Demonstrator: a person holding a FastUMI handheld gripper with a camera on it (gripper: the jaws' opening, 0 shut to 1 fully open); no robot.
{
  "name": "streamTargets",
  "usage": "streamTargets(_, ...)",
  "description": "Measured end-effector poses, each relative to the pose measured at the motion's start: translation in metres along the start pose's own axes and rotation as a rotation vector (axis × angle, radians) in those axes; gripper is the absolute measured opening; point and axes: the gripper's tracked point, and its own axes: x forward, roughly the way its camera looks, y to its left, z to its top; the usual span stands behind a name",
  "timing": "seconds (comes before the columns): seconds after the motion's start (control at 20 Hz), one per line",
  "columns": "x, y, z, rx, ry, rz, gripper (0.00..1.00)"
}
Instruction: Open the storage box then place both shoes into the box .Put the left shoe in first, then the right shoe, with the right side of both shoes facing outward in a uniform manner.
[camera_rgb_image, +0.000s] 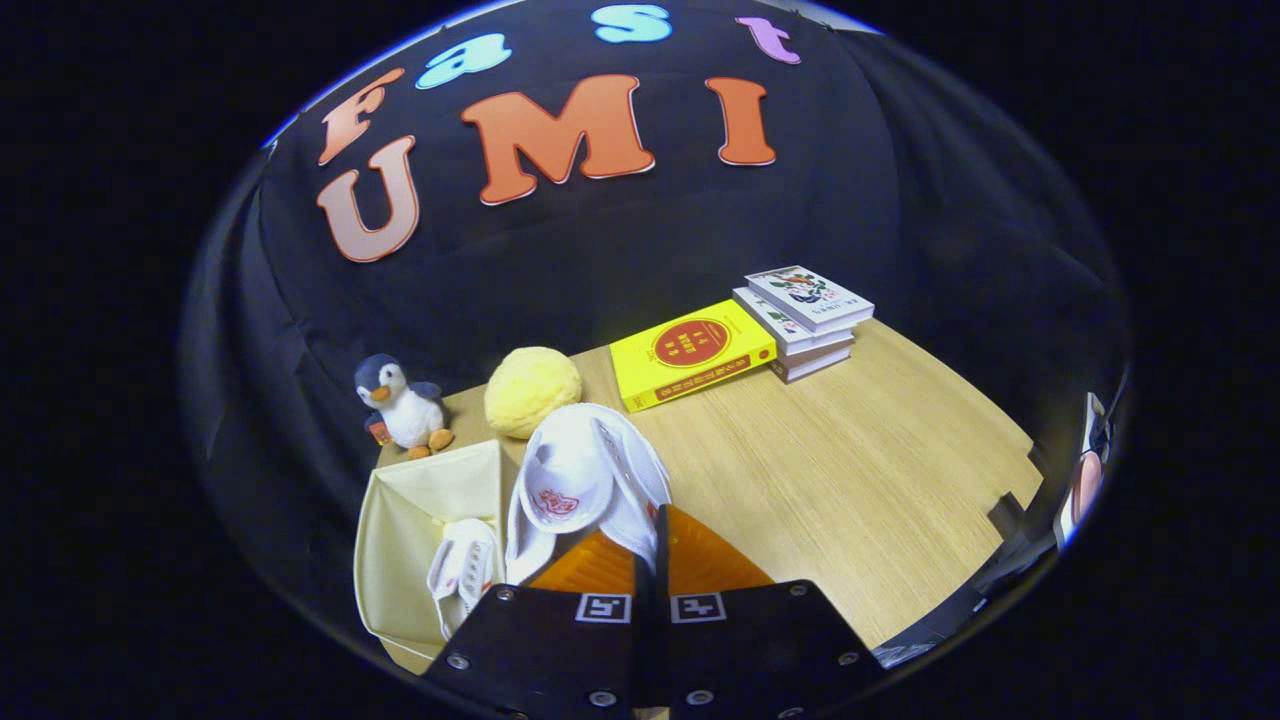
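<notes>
The gripper (650, 545) is pinching the right shoe (585, 480) above the storage box (400, 540); a thin grip is risking a twisted, wrongly-facing drop.

No words can be read here. The yellow book (692, 352), at about one o'clock from the white shoe (585, 480), has a red round sign with tiny marks, too small to read. The shoe has a small red mark inside, too blurry to read. The hand-held gripper (650, 560) has two black-and-white square signs, no letters.
</notes>
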Motion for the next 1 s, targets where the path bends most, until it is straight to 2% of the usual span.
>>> streamTargets(0.35,-0.004,0.086,-0.017,-0.043,-0.005,0.033,0.00)
streamTargets(0.6,0.016,0.107,-0.044,-0.084,0.035,0.015,0.00)
streamTargets(0.7,0.018,0.104,-0.042,-0.122,0.016,-0.018,0.01)
streamTargets(0.8,0.018,0.113,-0.046,-0.144,0.022,-0.002,0.06)
streamTargets(0.9,0.016,0.111,-0.050,-0.146,0.036,-0.001,0.20)
streamTargets(0.95,0.014,0.114,-0.052,-0.123,0.048,0.020,0.22)
streamTargets(1.0,0.016,0.113,-0.061,-0.100,0.081,0.020,0.31)
